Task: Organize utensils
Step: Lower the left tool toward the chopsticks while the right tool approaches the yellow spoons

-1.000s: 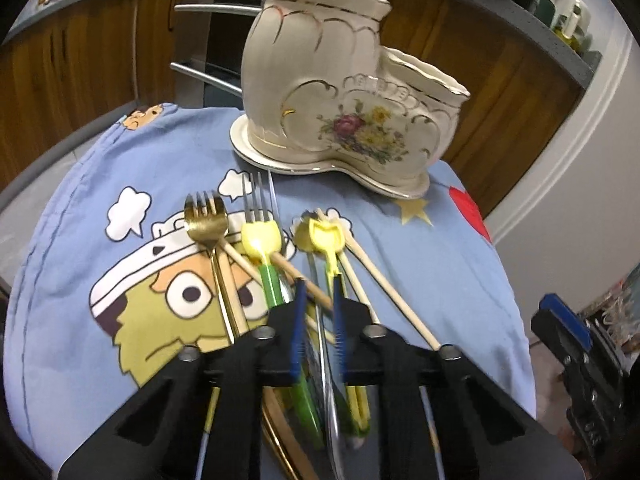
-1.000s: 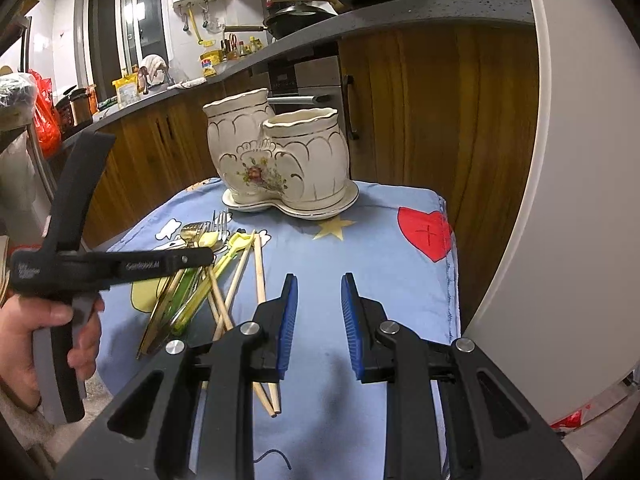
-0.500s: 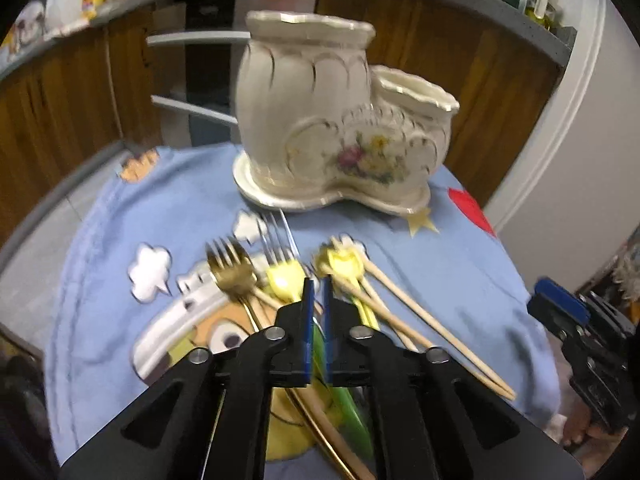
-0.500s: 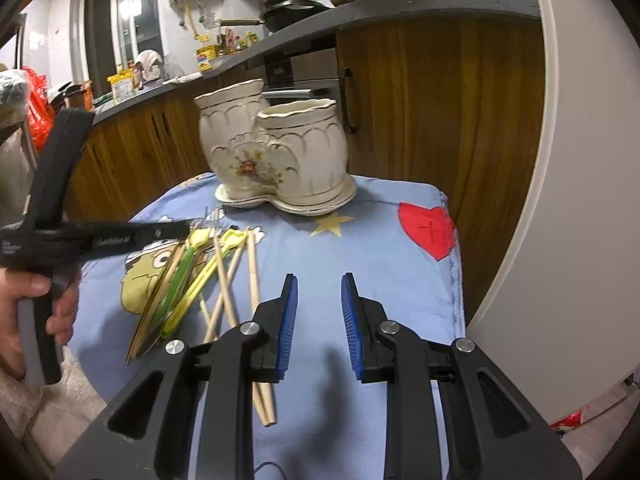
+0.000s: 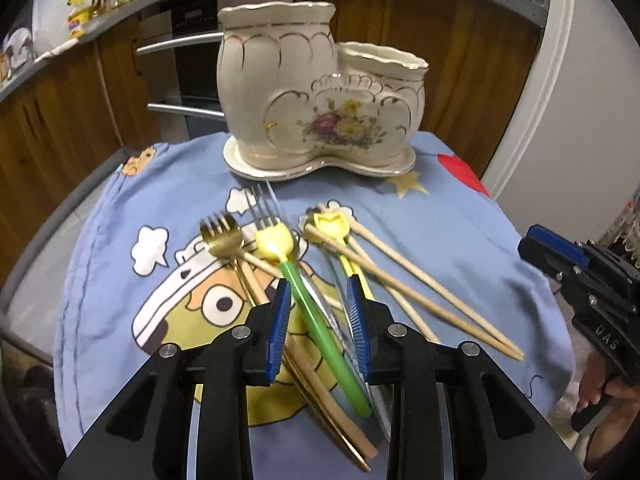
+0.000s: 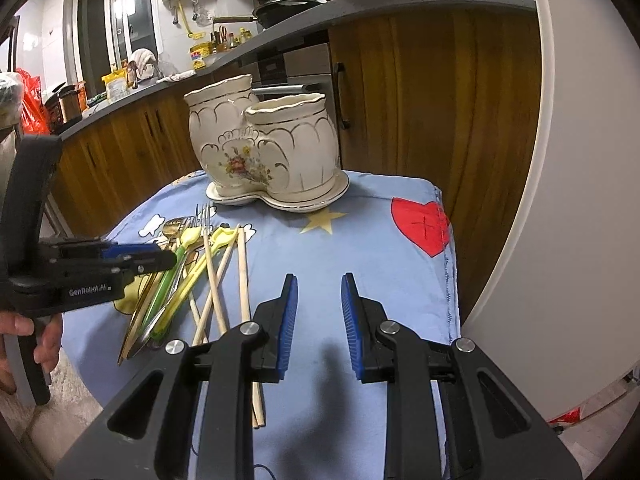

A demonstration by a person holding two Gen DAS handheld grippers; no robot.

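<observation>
Utensils lie beside a ceramic holder [image 6: 264, 148].
The right gripper [image 6: 318, 320] hovers, jaws apart and empty, over the blue cloth [image 6: 360, 248]; chopsticks [image 6: 242, 280] lie left.

Bare cloth [image 6: 360, 240] is lying open right of the utensil pile [image 6: 200, 272]; the ceramic holder [image 6: 264, 152] is blocking behind that pile

The left wrist view looks steeply down, close over the utensil pile [image 5: 320, 280]. The right wrist view sits farther right and looks less steeply across the blue cloth [image 6: 360, 240]. Both face the far ceramic holder [image 5: 316, 96] and the pile.
</observation>
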